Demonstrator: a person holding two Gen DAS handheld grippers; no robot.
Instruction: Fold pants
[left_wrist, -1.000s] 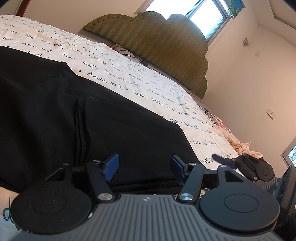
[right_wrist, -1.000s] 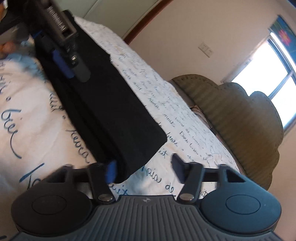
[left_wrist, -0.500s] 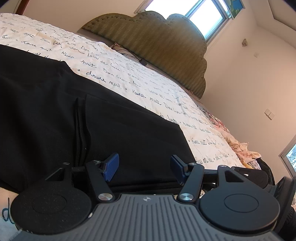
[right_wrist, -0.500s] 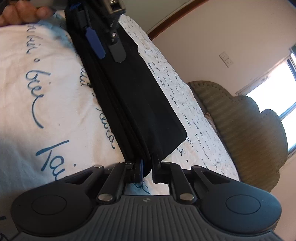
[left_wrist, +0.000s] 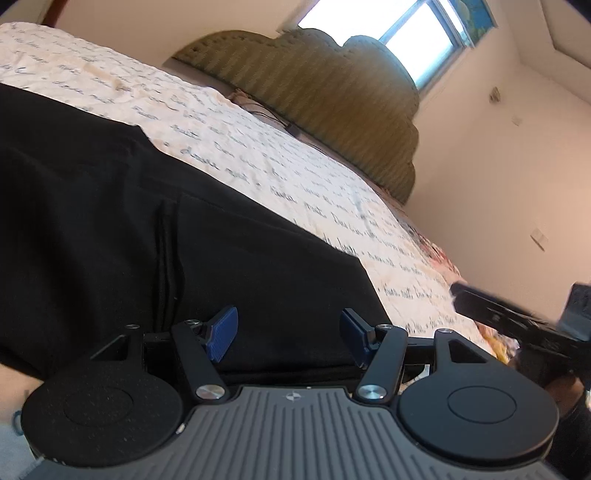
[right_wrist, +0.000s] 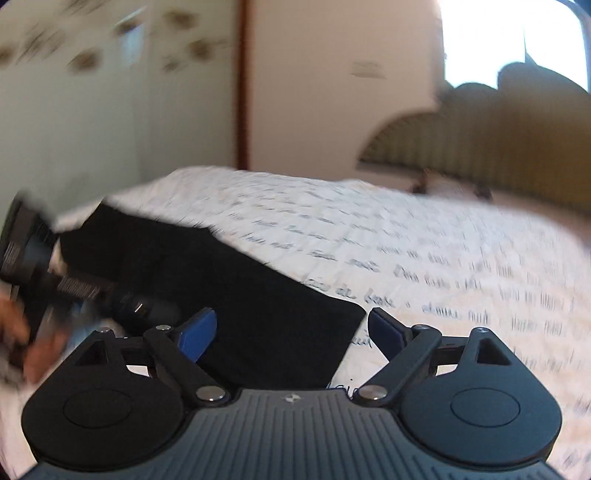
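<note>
The black pants (left_wrist: 155, 229) lie folded in layers on the white bedspread with blue script (left_wrist: 258, 155). My left gripper (left_wrist: 288, 330) is open and empty, its blue pads low over the near edge of the pants. My right gripper (right_wrist: 291, 332) is open and empty, just above the corner of the pants (right_wrist: 236, 295). The right view is blurred. The left gripper shows at the left of the right wrist view (right_wrist: 74, 295); the right gripper shows at the right of the left wrist view (left_wrist: 517, 325).
An olive padded headboard (left_wrist: 332, 96) stands at the far end of the bed under a bright window (left_wrist: 406, 26). Crumpled patterned fabric (left_wrist: 491, 339) lies at the bed's right edge. A pale wardrobe (right_wrist: 110, 110) stands beyond the bed.
My right gripper was shut on the pants' corner half a second ago; it has opened, let go and swung to a level view. The left gripper has barely moved.
</note>
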